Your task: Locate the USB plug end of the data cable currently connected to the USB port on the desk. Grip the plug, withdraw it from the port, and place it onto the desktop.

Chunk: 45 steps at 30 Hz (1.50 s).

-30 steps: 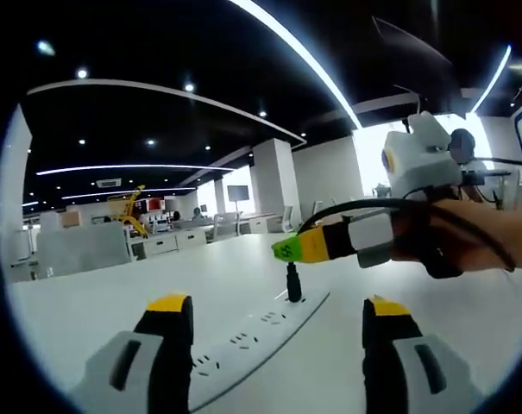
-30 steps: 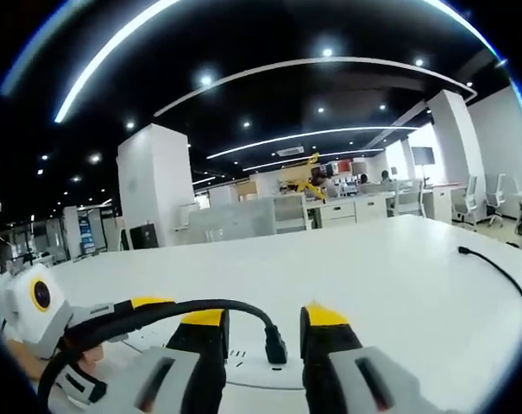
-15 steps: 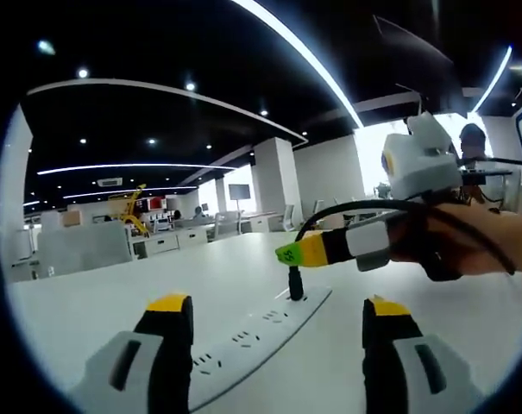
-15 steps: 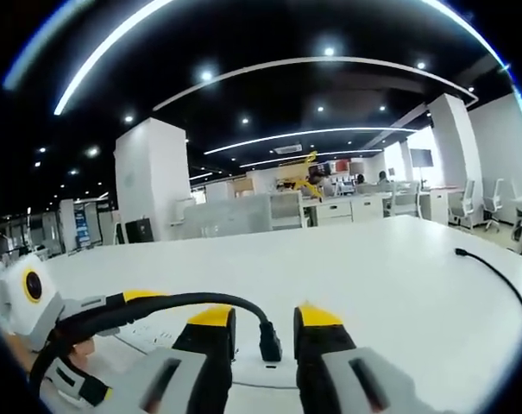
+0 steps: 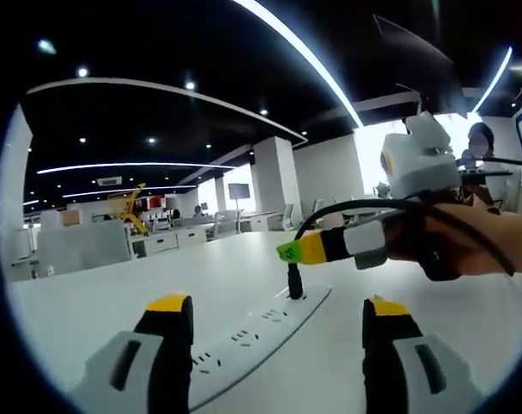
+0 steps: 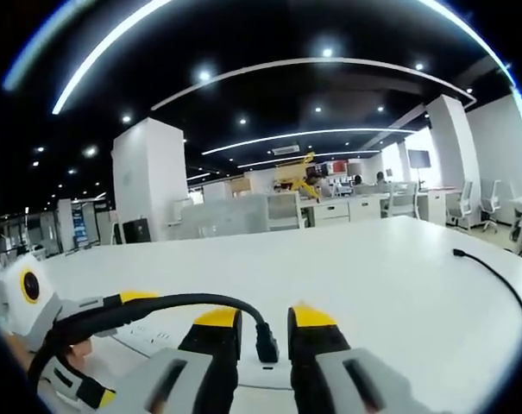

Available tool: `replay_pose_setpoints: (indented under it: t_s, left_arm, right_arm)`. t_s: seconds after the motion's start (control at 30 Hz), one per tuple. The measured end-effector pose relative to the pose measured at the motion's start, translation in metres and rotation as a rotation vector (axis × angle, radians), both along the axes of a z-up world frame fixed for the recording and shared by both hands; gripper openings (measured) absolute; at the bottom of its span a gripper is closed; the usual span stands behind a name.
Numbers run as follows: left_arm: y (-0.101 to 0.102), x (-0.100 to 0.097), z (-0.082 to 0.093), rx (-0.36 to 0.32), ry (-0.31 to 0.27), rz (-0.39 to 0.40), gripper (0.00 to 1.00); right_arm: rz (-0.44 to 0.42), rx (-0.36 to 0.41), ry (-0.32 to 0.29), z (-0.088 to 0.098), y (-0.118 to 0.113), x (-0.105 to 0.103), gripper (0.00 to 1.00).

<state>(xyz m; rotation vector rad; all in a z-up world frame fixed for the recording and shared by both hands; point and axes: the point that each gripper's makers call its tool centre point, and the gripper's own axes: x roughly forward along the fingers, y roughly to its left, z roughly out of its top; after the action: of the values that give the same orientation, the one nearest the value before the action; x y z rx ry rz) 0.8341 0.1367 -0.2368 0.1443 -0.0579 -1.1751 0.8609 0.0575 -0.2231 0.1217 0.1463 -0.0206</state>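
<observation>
Two yellow-tipped jaws of my right gripper [image 6: 262, 317] stand on either side of the USB plug [image 6: 267, 342] — narrowed close to it, though I cannot tell if they pinch it. The plug is upright, seated in the white power strip [image 5: 259, 332] on the desk [image 6: 390, 267], its black cable [image 6: 170, 304] arching back over my right gripper. My left gripper [image 5: 278, 312] hangs low over the strip's near end, fingers spread wide. Open white desktop runs beyond the strip; the cable's far end [image 6: 493, 274] lies near the desk's edge.
</observation>
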Motion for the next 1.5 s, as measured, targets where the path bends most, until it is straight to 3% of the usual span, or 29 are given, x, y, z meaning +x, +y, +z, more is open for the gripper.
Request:
replay_pose_setpoints:
  t_s: [0.73, 1.17, 1.5]
  left_arm:
    - [0.0017, 0.0022, -0.0017, 0.006, -0.003, 0.004, 0.81]
    - [0.0011, 0.0036, -0.0012, 0.004, -0.004, 0.01, 0.8]
    - [0.0014, 0.004, -0.0028, 0.004, 0.009, 0.011, 0.8]
  right_arm:
    - [0.009, -0.013, 0.017, -0.0045, 0.0035, 0.0008, 0.17]
    - [0.001, 0.062, -0.005, -0.0043, -0.0017, -0.0005, 0.17]
    - [0.02, 0.052, -0.005, -0.0035, 0.0077, 0.0049, 0.17]
